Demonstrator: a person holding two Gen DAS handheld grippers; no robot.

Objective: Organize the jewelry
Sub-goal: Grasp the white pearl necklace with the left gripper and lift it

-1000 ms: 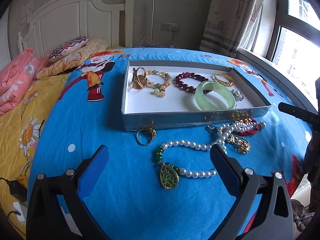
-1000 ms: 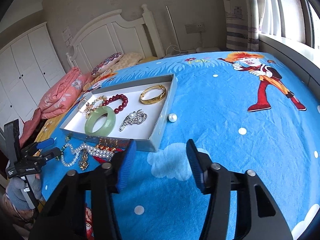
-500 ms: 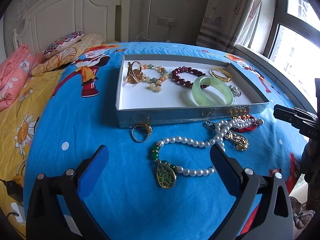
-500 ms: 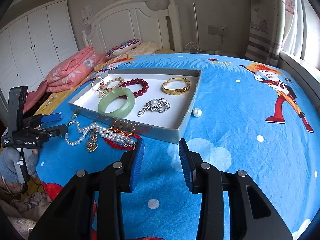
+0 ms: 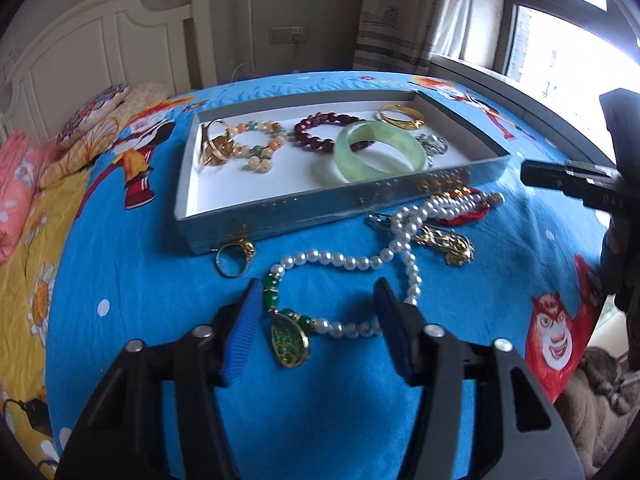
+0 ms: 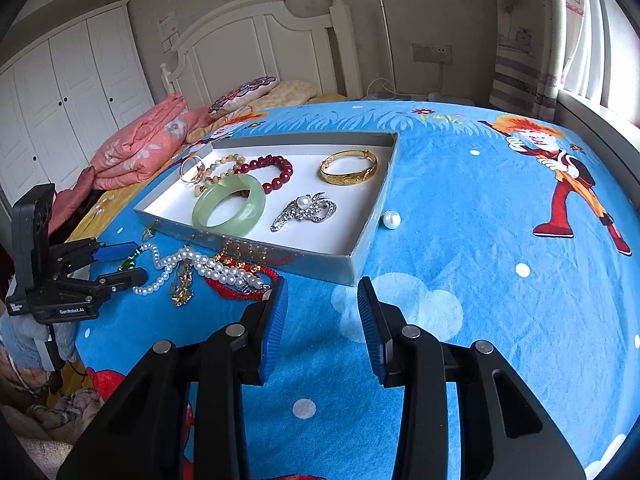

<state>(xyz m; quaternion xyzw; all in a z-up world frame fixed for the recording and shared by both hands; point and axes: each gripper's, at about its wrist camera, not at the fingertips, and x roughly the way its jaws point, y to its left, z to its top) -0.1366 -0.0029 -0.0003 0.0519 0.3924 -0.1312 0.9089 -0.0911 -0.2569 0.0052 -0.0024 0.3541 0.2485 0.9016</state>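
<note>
Blue bedspread (image 5: 132,300), left gripper (image 5: 318,300) closing, half-open around pearl necklace (image 5: 340,258), right gripper (image 6: 322,300) unclenched, empty.

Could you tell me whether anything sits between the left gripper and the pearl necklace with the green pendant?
Nothing visible does. The left gripper has just been closing, and its jaws already straddle the pearl necklace near the green pendant, with only blue blanket around. The pads do not yet press on it.

The pendant (image 5: 289,338) lies between the left gripper's (image 5: 318,322) fingers on the bed (image 5: 132,280); the tray (image 5: 280,216) sits beyond.
</note>
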